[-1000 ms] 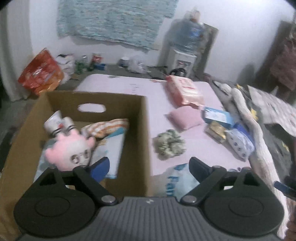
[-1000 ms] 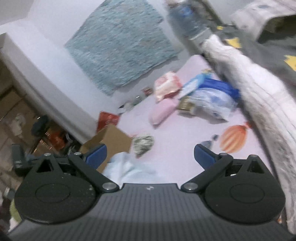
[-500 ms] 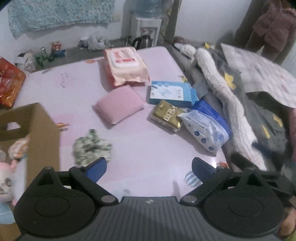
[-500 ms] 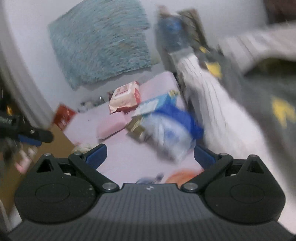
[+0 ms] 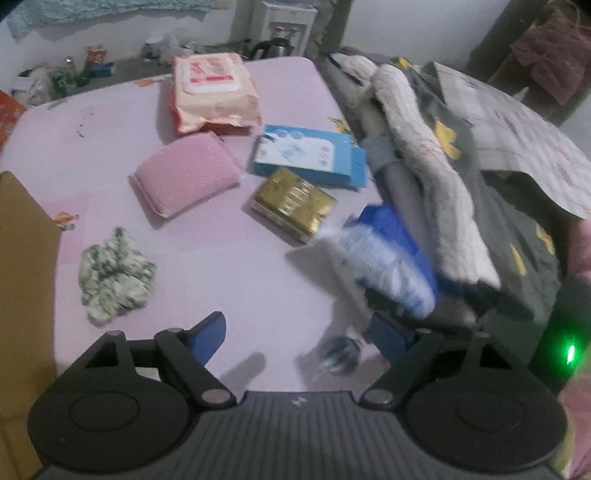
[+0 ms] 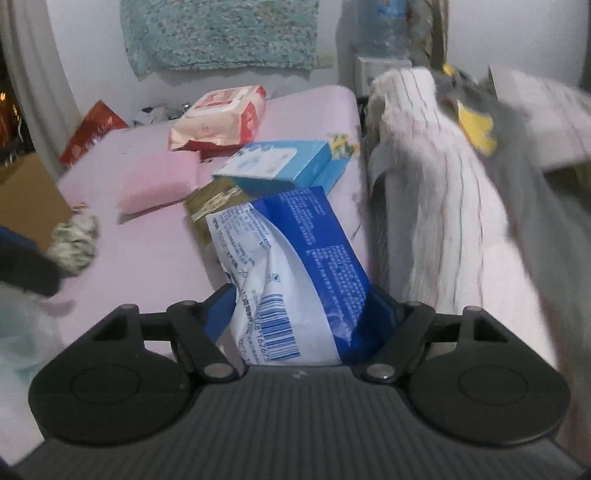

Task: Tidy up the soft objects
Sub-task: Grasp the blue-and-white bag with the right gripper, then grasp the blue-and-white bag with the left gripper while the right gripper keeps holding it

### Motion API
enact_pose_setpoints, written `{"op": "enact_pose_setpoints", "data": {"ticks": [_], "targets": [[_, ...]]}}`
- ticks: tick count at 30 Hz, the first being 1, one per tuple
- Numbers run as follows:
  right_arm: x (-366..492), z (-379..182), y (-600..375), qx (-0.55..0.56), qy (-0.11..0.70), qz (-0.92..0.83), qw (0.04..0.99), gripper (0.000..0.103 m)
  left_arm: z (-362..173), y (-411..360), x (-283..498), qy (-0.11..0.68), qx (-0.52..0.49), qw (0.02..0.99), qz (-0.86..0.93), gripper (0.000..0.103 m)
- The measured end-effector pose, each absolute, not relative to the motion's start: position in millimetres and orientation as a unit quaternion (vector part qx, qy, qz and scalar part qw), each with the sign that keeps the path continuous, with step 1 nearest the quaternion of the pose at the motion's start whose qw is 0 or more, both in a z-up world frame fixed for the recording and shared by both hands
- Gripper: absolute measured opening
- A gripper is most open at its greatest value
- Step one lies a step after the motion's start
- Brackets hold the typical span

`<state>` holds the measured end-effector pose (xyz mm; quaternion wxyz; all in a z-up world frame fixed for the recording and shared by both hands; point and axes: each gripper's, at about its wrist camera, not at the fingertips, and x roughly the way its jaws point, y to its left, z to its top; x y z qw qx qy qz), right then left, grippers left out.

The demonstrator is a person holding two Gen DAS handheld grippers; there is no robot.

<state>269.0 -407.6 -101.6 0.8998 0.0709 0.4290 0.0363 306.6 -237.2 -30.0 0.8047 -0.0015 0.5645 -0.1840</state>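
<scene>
My right gripper (image 6: 306,302) has its fingers around a blue and white soft pack (image 6: 295,266); the pack fills the gap between them, and whether they press it I cannot tell. The same pack (image 5: 384,258) looks blurred in the left wrist view. My left gripper (image 5: 295,328) is open and empty above the pink bed sheet (image 5: 221,266). On the sheet lie a green-white scrunchie (image 5: 114,273), a pink pad (image 5: 186,173), a gold packet (image 5: 293,203), a blue box (image 5: 306,155) and a wet-wipes pack (image 5: 214,92).
The cardboard box (image 5: 22,295) stands at the left edge of the bed. Rumpled blankets (image 5: 461,184) lie along the right side. A water dispenser (image 5: 288,22) and clutter stand at the far wall.
My right gripper has moved down onto the blue and white pack, which now sits between its fingers. My left gripper has swung right, away from the cardboard box.
</scene>
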Motion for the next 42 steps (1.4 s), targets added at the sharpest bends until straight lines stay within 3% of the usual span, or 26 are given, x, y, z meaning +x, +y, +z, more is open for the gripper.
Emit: {"op": "enact_pose_setpoints", "data": {"ticks": [9, 13, 18, 26, 37, 42], "targets": [[147.2, -97.1, -368.8, 0.121, 0.416, -0.020, 0.901, 0.079, -60.3, -272.9, 272.5, 0.615, 0.023, 0.752, -0.235, 0.093], [110.1, -96.7, -362.7, 0.164, 0.395, 0.031, 0.903, 0.090, -73.3, -285.2, 261.4, 0.625, 0.040, 0.740, -0.246, 0.093], [93.2, -91.3, -361.4, 0.118, 0.374, 0.033, 0.919, 0.100, -86.8, -293.2, 262.4, 0.641, 0.042, 0.727, -0.243, 0.093], [110.6, -111.9, -377.8, 0.187, 0.375, 0.043, 0.907, 0.100, -102.0, -310.8, 268.8, 0.658, 0.038, 0.712, -0.240, 0.095], [101.9, -105.3, -357.4, 0.187, 0.368, 0.037, 0.910, 0.066, -94.2, -317.0, 256.5, 0.639, 0.045, 0.728, -0.245, 0.085], [78.7, -77.3, -352.2, 0.183, 0.347, 0.031, 0.919, 0.063, -62.0, -306.3, 236.3, 0.613, 0.035, 0.744, -0.264, 0.085]]}}
